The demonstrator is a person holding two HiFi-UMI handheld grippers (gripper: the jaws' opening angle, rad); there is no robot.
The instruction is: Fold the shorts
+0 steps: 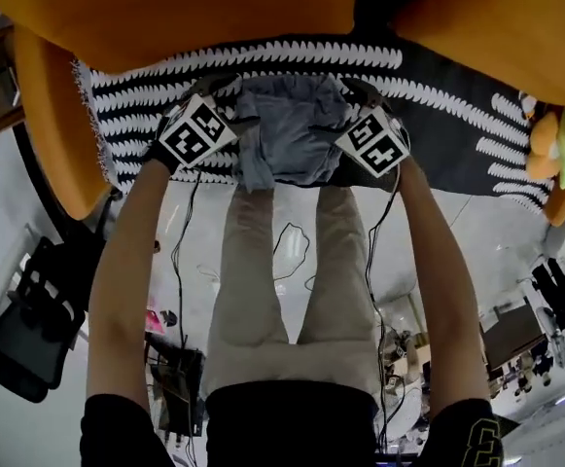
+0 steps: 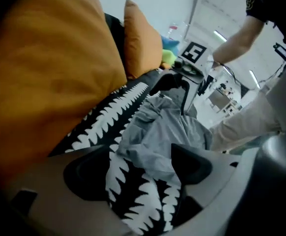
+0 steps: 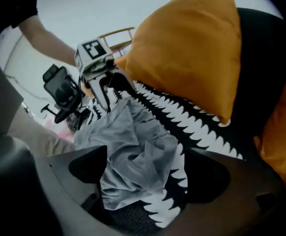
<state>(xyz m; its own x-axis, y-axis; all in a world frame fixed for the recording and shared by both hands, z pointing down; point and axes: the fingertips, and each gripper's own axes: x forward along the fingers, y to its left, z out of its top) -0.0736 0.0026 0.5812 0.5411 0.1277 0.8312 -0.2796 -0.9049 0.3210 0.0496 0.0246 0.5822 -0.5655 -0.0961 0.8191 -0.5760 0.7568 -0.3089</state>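
The grey shorts (image 1: 292,129) lie crumpled on the patterned blanket (image 1: 457,115) at upper centre; left gripper (image 2: 138,170) and right gripper (image 3: 148,171) flank them, jaws spread, clasping nothing, probably poised to seize opposite edges

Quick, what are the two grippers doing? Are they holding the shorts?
Left gripper: open, the shorts lie between its jaws, not pinched.
Right gripper: open too, shorts between its jaws, holding nothing.
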